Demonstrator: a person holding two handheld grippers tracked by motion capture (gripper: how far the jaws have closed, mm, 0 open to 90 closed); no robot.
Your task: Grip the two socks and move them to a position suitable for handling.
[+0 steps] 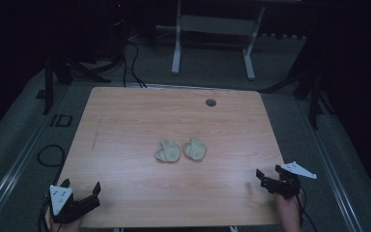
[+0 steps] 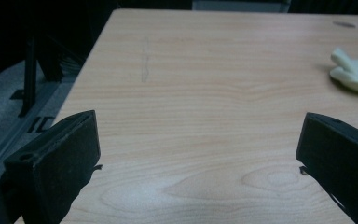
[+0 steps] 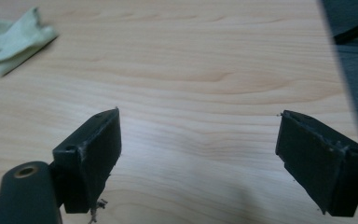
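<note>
Two pale cloth bundles, one (image 1: pixel 167 151) just left of the other (image 1: pixel 194 148), lay side by side near the middle of the wooden tabletop (image 1: pixel 125 125), close together, though I couldn't tell from the high view whether they touched. I held my left hand-held gripper (image 1: pixel 81 192) at the near left corner, jaws spread wide with nothing between them; in its own view the left gripper (image 2: pixel 198 144) framed bare wood, with one bundle (image 2: pixel 356 72) well ahead to the right. My right hand-held gripper (image 1: pixel 266 176) sat at the near right edge, equally wide open and empty; from its camera the right gripper (image 3: pixel 199 135) looked over plain wood, a bundle (image 3: pixel 11 42) off at upper left. A small dark round disc (image 1: pixel 210 102) marked the far side.
</note>
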